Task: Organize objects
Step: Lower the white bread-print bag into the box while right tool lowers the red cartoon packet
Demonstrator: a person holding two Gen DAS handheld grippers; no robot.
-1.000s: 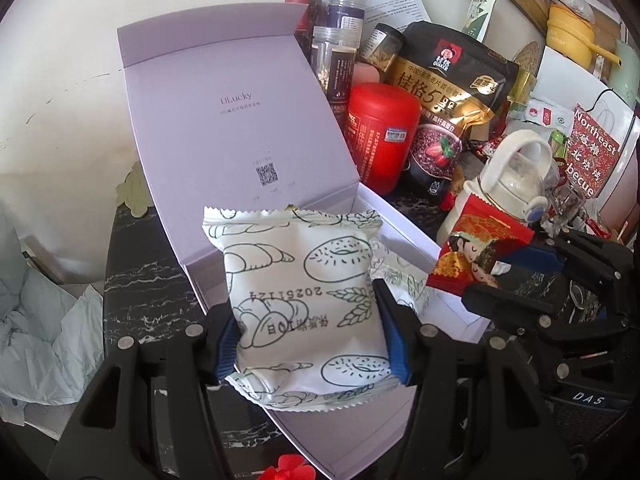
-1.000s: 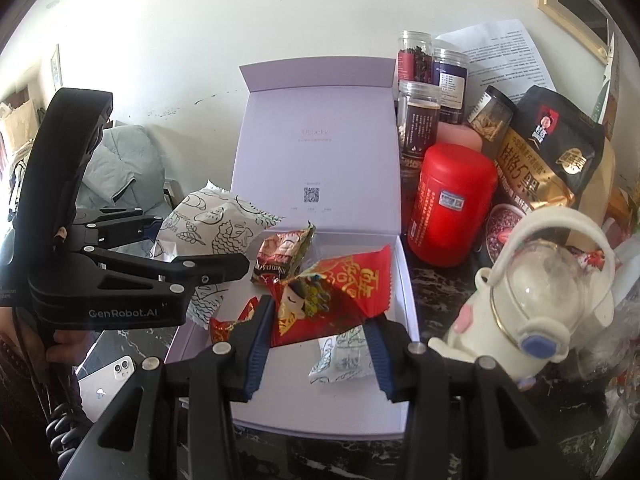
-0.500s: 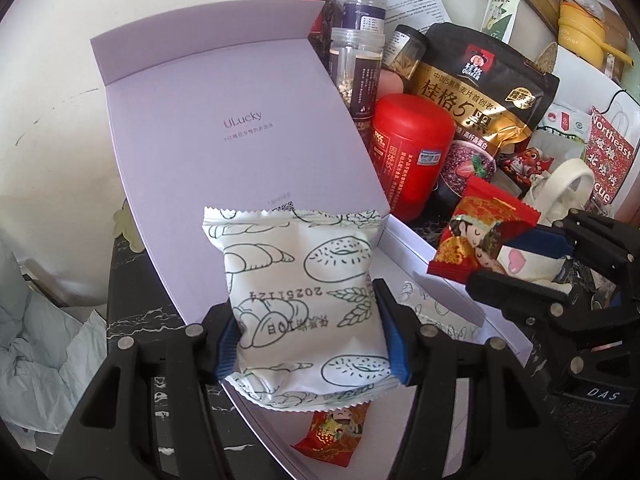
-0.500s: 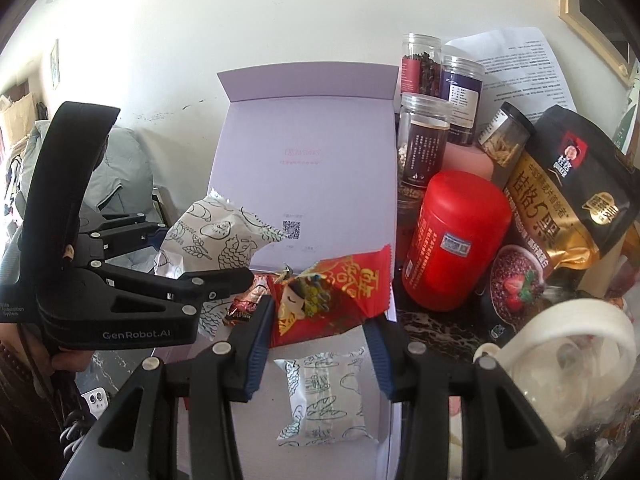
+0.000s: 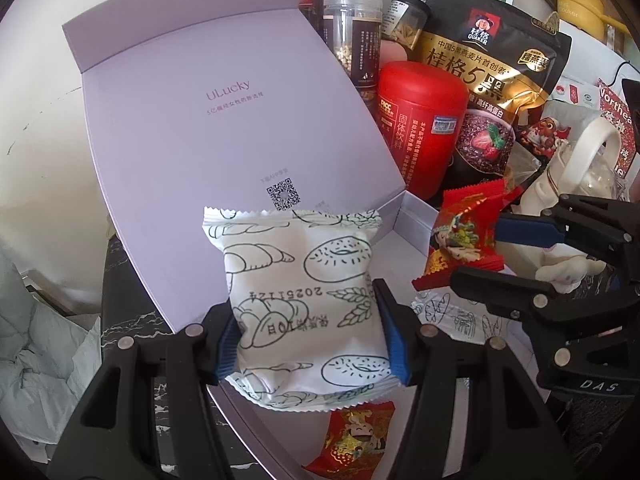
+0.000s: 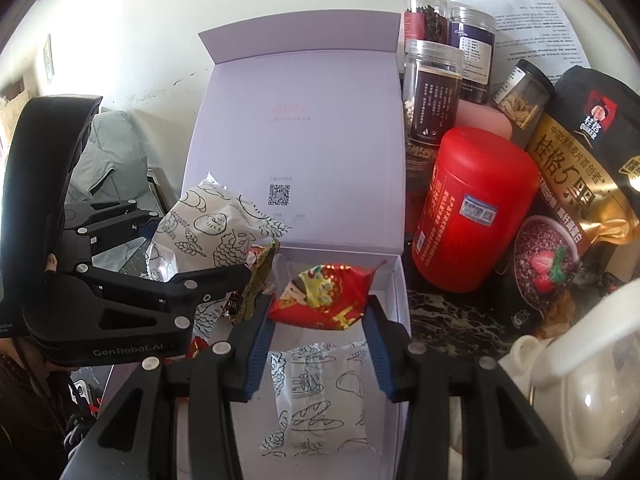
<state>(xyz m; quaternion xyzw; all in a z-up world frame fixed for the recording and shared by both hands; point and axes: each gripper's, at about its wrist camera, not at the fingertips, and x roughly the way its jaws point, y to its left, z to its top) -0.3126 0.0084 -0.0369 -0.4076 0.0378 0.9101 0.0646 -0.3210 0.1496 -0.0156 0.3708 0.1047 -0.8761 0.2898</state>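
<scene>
White bread packet (image 5: 306,304) clamped in left gripper (image 5: 308,334); red candy packet (image 6: 324,298) pinched by right gripper (image 6: 318,344) (both above open lilac box (image 6: 296,128)).

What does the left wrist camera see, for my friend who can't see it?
The left gripper holds a white snack packet printed with bread drawings, over an open lilac gift box. At right, the right gripper holds a red snack packet, with a red canister and a black oats bag behind.
</scene>
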